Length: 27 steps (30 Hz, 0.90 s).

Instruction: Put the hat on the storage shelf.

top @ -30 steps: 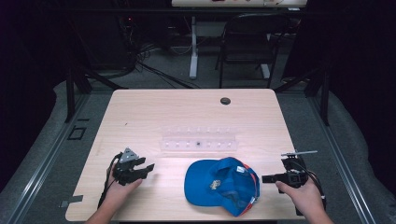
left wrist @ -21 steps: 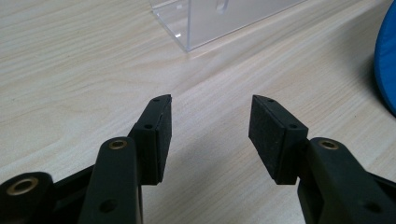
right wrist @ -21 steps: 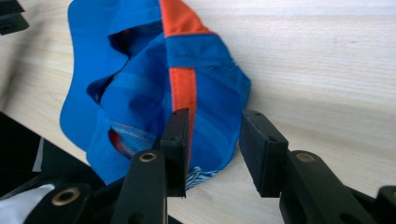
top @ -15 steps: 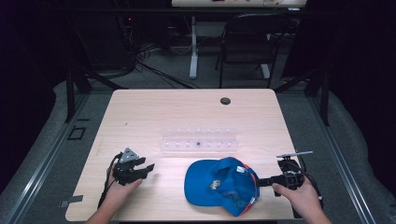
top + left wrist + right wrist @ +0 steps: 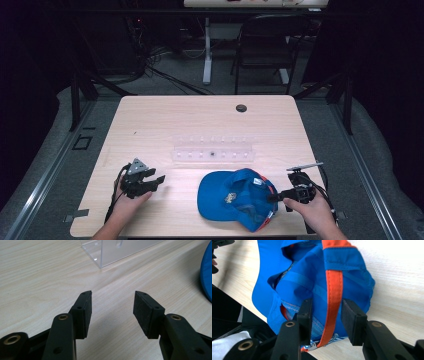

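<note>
The right gripper [image 5: 325, 315] has its jaws apart, with the back of the blue cap [image 5: 312, 282] and its orange strap [image 5: 334, 300] between them, not squeezed yet. If they close on only the thin strap, the cap may slip out or flop over. The left gripper [image 5: 112, 307] has its jaws apart with nothing between them.

Blue cap [image 5: 235, 197] — orange-trimmed, crumpled — lies at table's near edge.
</note>
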Each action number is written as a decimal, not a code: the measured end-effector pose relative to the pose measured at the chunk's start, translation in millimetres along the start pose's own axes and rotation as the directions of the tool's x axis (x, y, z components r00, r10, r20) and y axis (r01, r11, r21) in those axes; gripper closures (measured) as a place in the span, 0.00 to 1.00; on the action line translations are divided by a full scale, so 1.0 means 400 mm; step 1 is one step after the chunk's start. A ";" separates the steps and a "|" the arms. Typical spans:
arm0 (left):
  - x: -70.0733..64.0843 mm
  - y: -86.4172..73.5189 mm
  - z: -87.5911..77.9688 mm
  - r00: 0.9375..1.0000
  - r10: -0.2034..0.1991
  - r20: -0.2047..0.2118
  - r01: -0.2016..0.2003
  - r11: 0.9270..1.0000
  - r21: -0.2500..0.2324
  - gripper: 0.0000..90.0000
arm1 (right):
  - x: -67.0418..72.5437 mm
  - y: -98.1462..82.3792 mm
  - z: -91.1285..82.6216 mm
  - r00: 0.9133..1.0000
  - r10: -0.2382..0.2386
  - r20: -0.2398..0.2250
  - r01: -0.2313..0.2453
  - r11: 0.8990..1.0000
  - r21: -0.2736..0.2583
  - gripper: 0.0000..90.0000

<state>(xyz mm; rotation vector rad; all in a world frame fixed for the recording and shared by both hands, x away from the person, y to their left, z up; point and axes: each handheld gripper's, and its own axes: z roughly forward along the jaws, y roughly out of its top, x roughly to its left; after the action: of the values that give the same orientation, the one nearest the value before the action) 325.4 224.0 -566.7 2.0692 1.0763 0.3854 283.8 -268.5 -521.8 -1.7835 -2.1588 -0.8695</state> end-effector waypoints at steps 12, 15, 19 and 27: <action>0.000 0.000 0.000 1.000 0.002 -0.001 -0.002 1.000 -0.001 0.55 | 0.017 0.005 -0.008 0.998 -0.008 -0.065 0.009 1.000 0.014 0.75; -0.001 0.000 0.000 1.000 0.002 -0.001 -0.002 1.000 -0.001 0.55 | 0.023 0.008 -0.009 0.997 -0.004 -0.080 0.006 1.000 0.017 0.77; 0.000 0.000 0.000 1.000 0.001 -0.001 -0.001 1.000 0.000 0.55 | 0.027 0.013 -0.015 0.997 -0.012 -0.078 0.014 1.000 0.024 0.81; 0.000 0.000 0.000 1.000 0.000 0.000 0.000 1.000 -0.001 0.55 | 0.035 0.018 -0.024 0.997 0.016 -0.081 -0.014 1.000 0.024 0.86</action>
<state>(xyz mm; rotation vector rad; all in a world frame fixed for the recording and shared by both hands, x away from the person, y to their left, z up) 325.4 223.9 -566.6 2.0687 1.0754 0.3860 285.1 -261.5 -504.6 -1.7207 -2.0944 -0.8936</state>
